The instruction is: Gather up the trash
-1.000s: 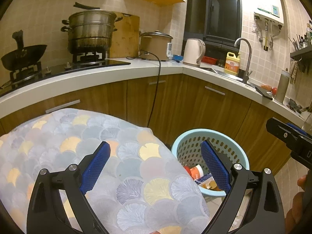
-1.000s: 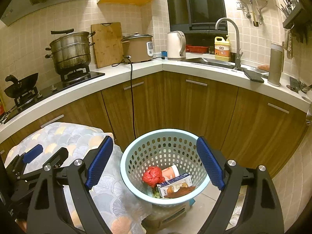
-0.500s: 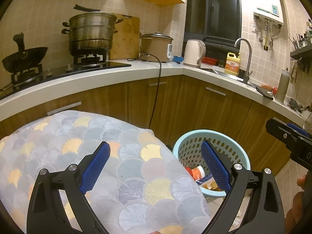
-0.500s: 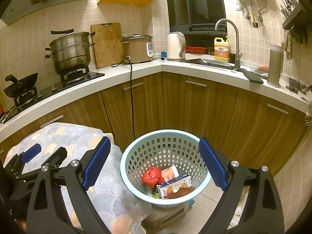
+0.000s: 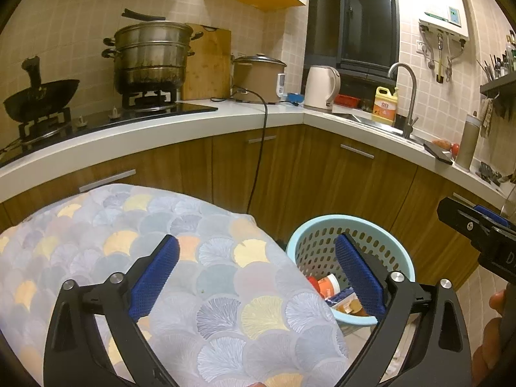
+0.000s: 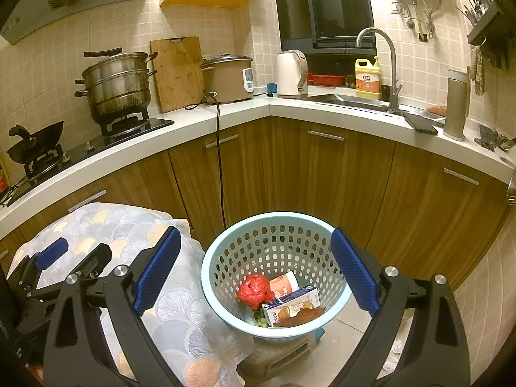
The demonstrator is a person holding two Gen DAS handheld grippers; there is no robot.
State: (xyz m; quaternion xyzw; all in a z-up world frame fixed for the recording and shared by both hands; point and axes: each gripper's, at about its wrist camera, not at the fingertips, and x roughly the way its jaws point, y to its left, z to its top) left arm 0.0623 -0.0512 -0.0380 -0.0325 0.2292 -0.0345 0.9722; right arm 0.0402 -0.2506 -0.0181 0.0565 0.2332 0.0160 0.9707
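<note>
The right tool (image 6: 256, 266) has just been opening and stands wide, nothing between its blue pads; it frames the light blue basket (image 6: 225, 254) below. The right wrist view looks into the basket: a red crumpled bag (image 6: 254, 292), a pink cup (image 6: 285, 285) and a drink carton (image 6: 292, 304) lie at the bottom. The left tool (image 5: 256, 274) is also spread wide and empty, over a fan-patterned cloth (image 5: 225, 290) on the bench. The left wrist view shows only part of the basket (image 5: 322, 245), its contents mostly hidden by the pad, and a hand (image 5: 493, 322) at the right edge.
</note>
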